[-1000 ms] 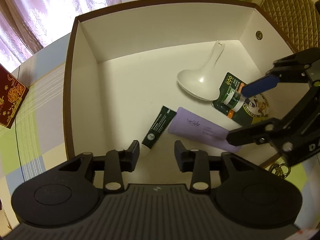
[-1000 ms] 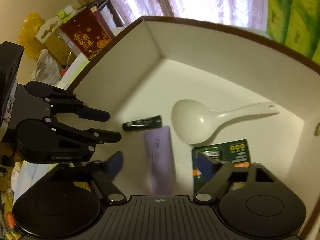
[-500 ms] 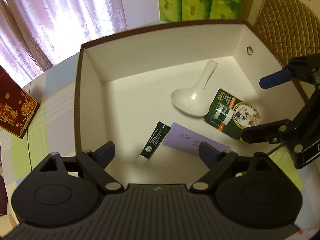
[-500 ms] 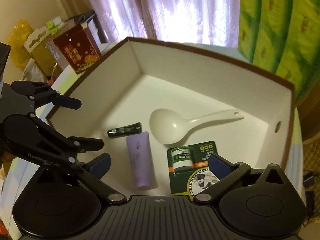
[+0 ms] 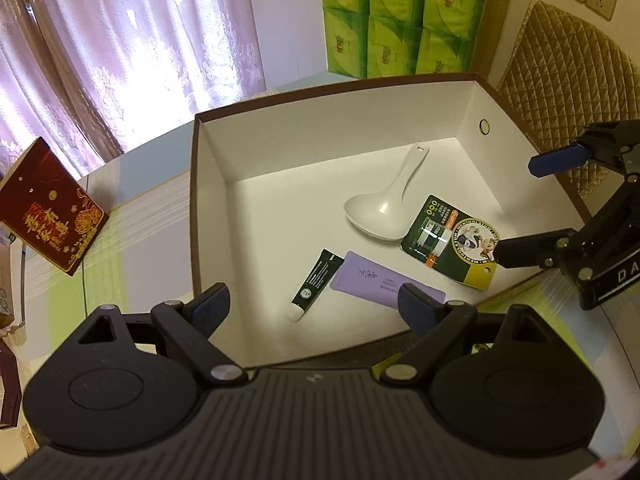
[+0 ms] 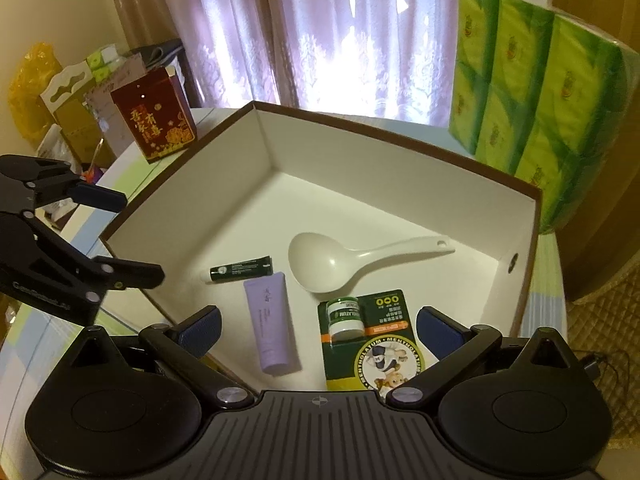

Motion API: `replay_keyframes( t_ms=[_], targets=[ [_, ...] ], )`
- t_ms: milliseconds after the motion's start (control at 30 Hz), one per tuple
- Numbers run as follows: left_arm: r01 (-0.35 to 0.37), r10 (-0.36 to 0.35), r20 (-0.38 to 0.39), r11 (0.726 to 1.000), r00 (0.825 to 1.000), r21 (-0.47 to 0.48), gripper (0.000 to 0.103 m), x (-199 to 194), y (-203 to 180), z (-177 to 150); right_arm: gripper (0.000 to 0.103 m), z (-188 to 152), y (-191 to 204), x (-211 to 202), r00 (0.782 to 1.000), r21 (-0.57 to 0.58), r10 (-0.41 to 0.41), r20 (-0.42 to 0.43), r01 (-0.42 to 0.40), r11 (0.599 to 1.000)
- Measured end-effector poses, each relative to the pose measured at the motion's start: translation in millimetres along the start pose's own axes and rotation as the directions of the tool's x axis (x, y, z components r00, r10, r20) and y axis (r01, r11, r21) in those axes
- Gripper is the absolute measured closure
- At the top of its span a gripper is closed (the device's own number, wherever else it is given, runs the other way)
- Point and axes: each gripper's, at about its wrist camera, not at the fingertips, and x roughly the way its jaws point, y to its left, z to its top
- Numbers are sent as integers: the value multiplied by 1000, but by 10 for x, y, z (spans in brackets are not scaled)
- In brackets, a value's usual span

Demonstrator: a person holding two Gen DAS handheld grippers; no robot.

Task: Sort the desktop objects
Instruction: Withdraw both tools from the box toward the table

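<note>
Hovering above the white-lined box [image 5: 208,184], the left gripper [image 5: 312,304] and right gripper [image 6: 318,330] both stood with jaws spread wide, holding nothing. Inside lay a white rice paddle [image 6: 344,258], a dark green tube [image 6: 242,269], a lilac tube [image 6: 272,322] and a carded Mentholatum balm [image 6: 368,336]. The sorting looked nearly finished; any next move would call for locating whatever remained outside.

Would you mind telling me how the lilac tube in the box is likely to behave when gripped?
The lilac tube lies flat and looks soft-walled, so it probably squashes under pressure. Its flattened crimped end suggests it will slide, not roll. Its smooth surface may be slippery.
</note>
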Motion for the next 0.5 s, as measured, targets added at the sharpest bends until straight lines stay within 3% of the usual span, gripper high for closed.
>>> replay_keyframes(
  t_ms=[200, 500],
  targets=[
    [0, 0, 33, 1000, 999, 1, 14, -209, 11, -110, 2, -80, 60, -146, 999, -5, -22, 27, 23, 1000],
    [23, -28, 93, 999, 995, 44, 14, -549, 70, -483, 2, -360, 142, -533, 989, -27, -50, 137, 54, 998]
  ],
)
